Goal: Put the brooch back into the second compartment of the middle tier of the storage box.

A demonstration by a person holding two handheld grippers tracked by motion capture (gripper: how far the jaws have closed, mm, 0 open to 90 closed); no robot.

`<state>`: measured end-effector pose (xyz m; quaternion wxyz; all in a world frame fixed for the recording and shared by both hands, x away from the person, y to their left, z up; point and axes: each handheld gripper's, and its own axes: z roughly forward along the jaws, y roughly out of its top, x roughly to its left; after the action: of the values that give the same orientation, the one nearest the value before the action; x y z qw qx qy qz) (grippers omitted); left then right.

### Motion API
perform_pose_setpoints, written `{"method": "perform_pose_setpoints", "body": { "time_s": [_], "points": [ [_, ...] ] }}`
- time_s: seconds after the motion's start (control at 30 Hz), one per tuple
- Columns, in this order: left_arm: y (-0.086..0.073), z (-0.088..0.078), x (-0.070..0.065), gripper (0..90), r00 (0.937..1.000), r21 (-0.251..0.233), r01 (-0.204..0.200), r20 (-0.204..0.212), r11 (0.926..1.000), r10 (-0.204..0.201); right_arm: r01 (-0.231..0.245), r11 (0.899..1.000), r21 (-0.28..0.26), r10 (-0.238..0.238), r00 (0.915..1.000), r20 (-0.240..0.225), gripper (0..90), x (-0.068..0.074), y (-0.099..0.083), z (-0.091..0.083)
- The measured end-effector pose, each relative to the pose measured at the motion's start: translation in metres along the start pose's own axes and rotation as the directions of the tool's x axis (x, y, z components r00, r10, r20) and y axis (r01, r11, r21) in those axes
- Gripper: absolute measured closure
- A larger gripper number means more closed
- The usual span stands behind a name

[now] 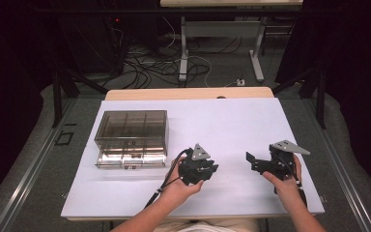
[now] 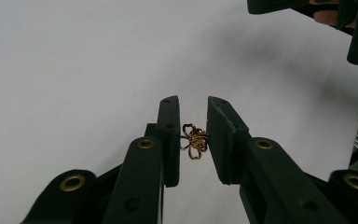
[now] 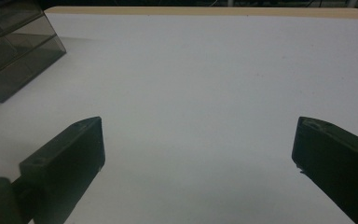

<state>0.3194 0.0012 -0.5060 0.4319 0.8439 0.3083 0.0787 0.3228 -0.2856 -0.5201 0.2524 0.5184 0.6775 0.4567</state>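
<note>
A tiny gold wire trinket, shaped like a looped flower, sits between the two black jaws of my left gripper. The jaws stand close together and touch it on both sides. In the high view the left gripper is low over the white table sheet, near the front middle. My right gripper is a hand's width to its right, with its jaws wide apart and nothing between them. The trinket is too small to make out in the high view.
A smoky transparent compartment box stands on the left of the sheet, its corner visible in the right gripper view. The right gripper shows in the left gripper view's top right. The wooden table edge lies beyond.
</note>
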Motion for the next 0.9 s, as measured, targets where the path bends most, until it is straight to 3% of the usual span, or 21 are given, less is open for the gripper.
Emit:
{"method": "perform_pose_setpoints", "body": {
  "time_s": [0.07, 0.1, 0.2, 0.4, 0.9],
  "points": [
    [0.000, -0.003, 0.001, 75.5, 1.0000, 0.006, 0.008, -0.001, 1.0000, -0.008, 0.002, 1.000, -0.002, -0.002, 1.0000, 0.002, 2.2, 0.000, 0.000, 0.000],
    [-0.001, -0.004, -0.001, 75.5, 0.9993, -0.004, 0.038, 0.004, 0.9993, -0.038, -0.001, 1.000, -0.001, 0.001, 1.0000, 0.002, 2.1, 0.000, 0.000, 0.000],
    [0.000, -0.008, 0.002, 75.6, 0.9999, 0.003, 0.012, -0.007, 0.9999, -0.012, -0.006, 1.000, -0.001, 0.006, 1.0000, 0.000, 2.1, 0.001, 0.000, 0.000],
    [0.000, -0.017, 0.004, 75.9, 0.9997, -0.015, 0.024, -0.007, 0.9996, -0.024, -0.007, 1.000, 0.000, 0.007, 1.0000, -0.001, 2.2, 0.001, 0.000, 0.000],
    [-0.002, -0.041, 0.016, 76.5, 0.9978, -0.036, 0.041, -0.051, 0.9985, -0.042, 0.001, 1.000, 0.000, -0.001, 1.0000, 0.003, 2.2, -0.001, 0.000, 0.000]
  ]
}}
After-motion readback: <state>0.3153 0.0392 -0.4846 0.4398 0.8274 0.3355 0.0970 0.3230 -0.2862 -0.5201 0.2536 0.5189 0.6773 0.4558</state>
